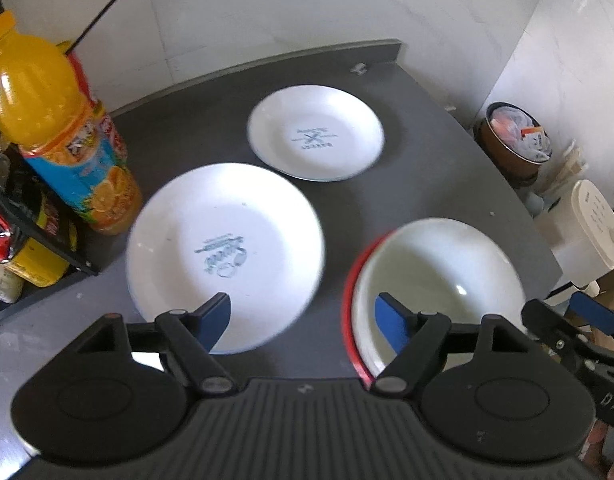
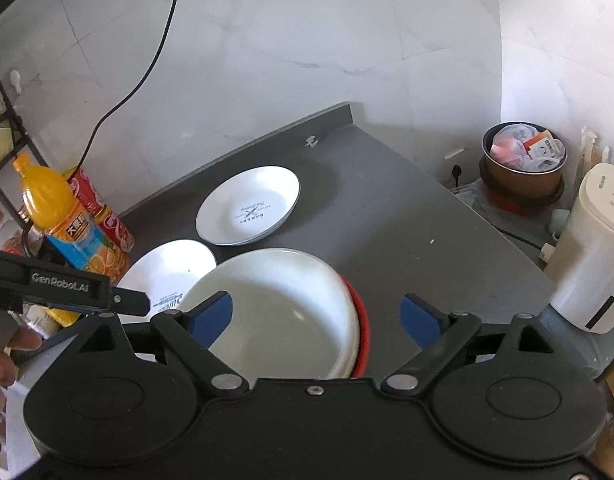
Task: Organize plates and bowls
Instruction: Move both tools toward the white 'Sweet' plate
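Two white plates lie on the dark grey counter [image 1: 427,128]: a near plate [image 1: 227,252] [image 2: 167,272] with blue print and a far plate [image 1: 316,132] [image 2: 249,205]. A white bowl [image 1: 439,284] [image 2: 275,312] sits nested in a red bowl whose rim [image 1: 353,308] [image 2: 361,328] shows beside it. My left gripper [image 1: 303,324] is open, hovering between the near plate and the bowls. My right gripper [image 2: 317,320] is open, its jaws straddling the right rim of the bowls. Neither holds anything.
An orange juice bottle [image 1: 55,136] [image 2: 67,220] and a red can [image 2: 103,212] stand at the counter's left beside a black rack [image 1: 31,240]. Off the right edge are a full bin [image 2: 523,164] and a white appliance [image 2: 587,252]. A cable [image 2: 147,72] hangs down the wall.
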A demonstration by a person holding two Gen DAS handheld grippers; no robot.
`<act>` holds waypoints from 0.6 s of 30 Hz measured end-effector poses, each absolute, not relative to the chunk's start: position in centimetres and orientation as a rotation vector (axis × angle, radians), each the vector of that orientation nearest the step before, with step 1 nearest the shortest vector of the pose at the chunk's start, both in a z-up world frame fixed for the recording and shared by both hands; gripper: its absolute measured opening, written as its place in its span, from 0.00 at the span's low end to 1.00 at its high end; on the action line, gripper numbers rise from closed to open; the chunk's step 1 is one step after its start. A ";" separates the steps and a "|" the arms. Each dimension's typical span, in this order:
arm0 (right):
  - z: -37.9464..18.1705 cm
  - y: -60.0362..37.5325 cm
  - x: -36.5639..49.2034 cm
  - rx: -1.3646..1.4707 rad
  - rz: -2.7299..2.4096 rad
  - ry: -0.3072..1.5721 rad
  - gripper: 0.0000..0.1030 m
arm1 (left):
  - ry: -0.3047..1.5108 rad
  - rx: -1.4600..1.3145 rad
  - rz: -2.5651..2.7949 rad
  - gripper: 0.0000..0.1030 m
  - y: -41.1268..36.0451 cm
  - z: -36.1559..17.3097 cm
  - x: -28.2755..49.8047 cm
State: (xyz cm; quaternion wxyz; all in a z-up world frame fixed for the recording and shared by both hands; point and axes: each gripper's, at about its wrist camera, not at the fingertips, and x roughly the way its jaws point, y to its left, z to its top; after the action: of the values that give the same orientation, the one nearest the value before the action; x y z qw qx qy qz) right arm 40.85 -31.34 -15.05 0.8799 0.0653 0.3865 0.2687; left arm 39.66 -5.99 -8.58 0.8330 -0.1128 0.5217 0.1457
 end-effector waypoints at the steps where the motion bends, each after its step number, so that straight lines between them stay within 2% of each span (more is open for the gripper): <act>1: -14.9 -30.9 40.6 0.142 0.553 0.803 0.88 | 1.101 -0.240 0.309 0.76 -5.3 -8.5 39.4; 10: -13.8 -26.3 37.8 0.133 0.545 0.784 0.89 | 1.029 -0.264 0.325 0.76 1.6 -7.3 36.3; 18: -13.4 -22.4 35.3 0.123 0.568 0.773 0.89 | 1.033 -0.269 0.309 0.76 6.1 -7.6 34.3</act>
State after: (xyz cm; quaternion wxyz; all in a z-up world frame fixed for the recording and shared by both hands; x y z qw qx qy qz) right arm 35.29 -22.44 -13.44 0.8854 0.0590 0.3716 0.2730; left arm 34.29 6.12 -7.63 0.8495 -0.1275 0.4905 0.1465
